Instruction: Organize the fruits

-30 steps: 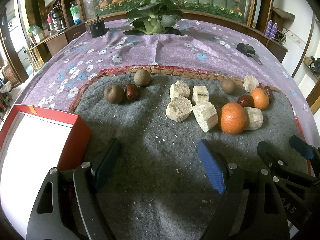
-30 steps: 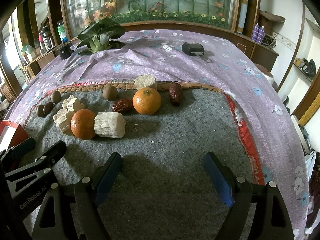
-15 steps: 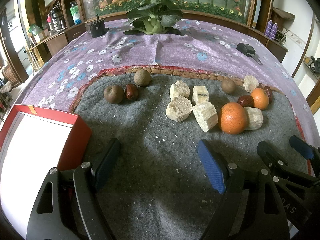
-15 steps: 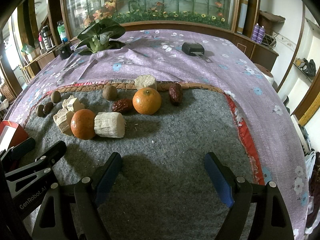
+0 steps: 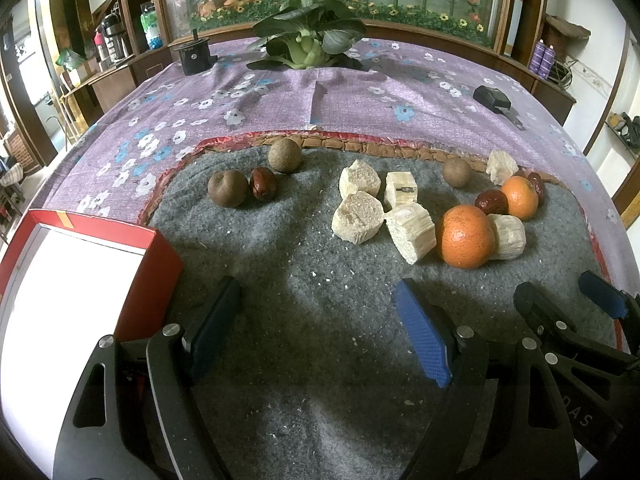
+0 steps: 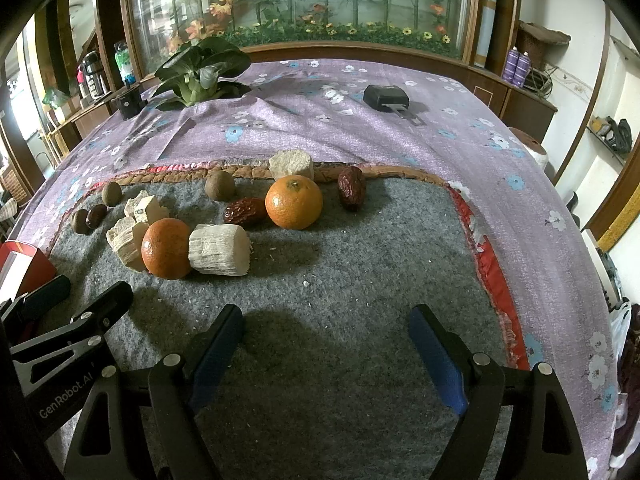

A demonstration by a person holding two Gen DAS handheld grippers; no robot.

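Fruit lies scattered on a grey felt mat [image 5: 312, 320]. A near orange [image 5: 465, 237] [image 6: 167, 249] rests against a pale cut chunk [image 6: 220, 249]; a second orange [image 6: 294, 201] [image 5: 519, 197] sits farther back with a red date [image 6: 245, 212] beside it. Another date [image 6: 352, 188], brown round fruits [image 5: 227, 188] [image 5: 284, 155] and several pale chunks [image 5: 358, 218] lie along the back. My left gripper [image 5: 316, 320] is open over bare mat, well short of the fruit. My right gripper [image 6: 326, 340] is open too, nothing between its fingers.
A red box with a white inside [image 5: 156, 256] stands at the mat's left edge, beside the left gripper. Beyond the mat, the purple flowered cloth [image 6: 304, 128] carries a leafy green vegetable [image 5: 308, 40], a black cup [image 5: 194, 54] and a black device [image 6: 386, 98].
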